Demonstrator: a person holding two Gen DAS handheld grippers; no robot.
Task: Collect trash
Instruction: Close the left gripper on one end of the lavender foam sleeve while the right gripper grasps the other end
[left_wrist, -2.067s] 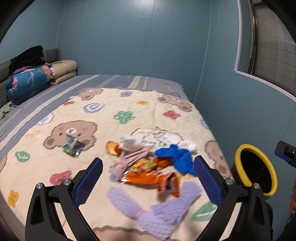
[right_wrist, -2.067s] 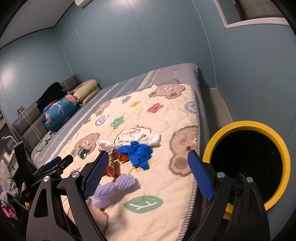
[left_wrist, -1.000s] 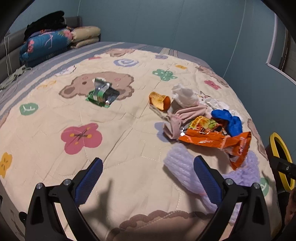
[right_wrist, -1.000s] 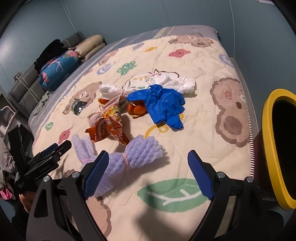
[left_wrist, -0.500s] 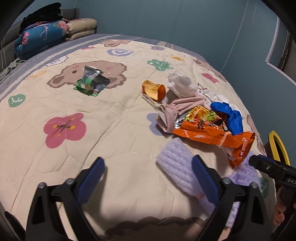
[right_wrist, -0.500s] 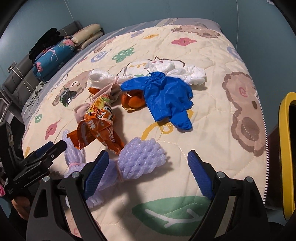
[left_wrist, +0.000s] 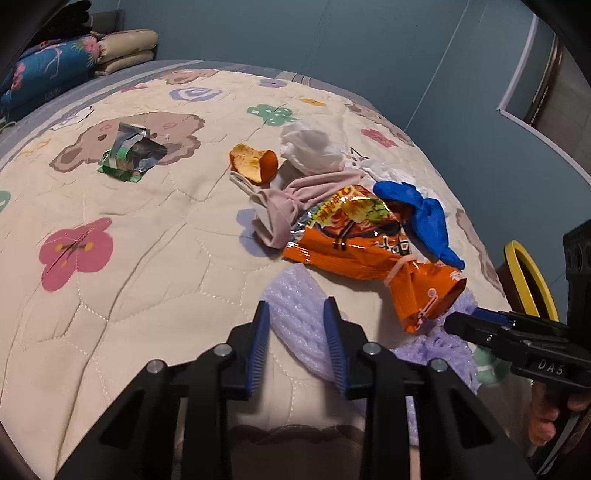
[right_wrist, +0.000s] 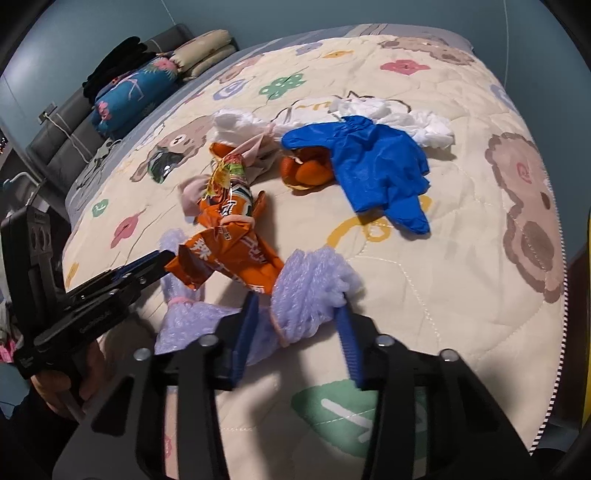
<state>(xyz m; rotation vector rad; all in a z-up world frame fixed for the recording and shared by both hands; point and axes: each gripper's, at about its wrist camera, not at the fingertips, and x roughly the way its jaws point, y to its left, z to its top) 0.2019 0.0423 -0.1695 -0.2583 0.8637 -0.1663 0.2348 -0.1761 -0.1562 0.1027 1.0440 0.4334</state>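
The cartoon-print quilt (left_wrist: 155, 229) covers the bed beneath teal walls; the yellow-rimmed bin (left_wrist: 532, 280) is cut off at the right edge. Near the quilt's edge, purple foam netting (right_wrist: 314, 291) lies partly under an orange snack wrapper (left_wrist: 354, 254). The left gripper (left_wrist: 297, 328) and right gripper (right_wrist: 299, 317) are closing on its opposite ends, netting between the pads; whether they already press cannot be told.
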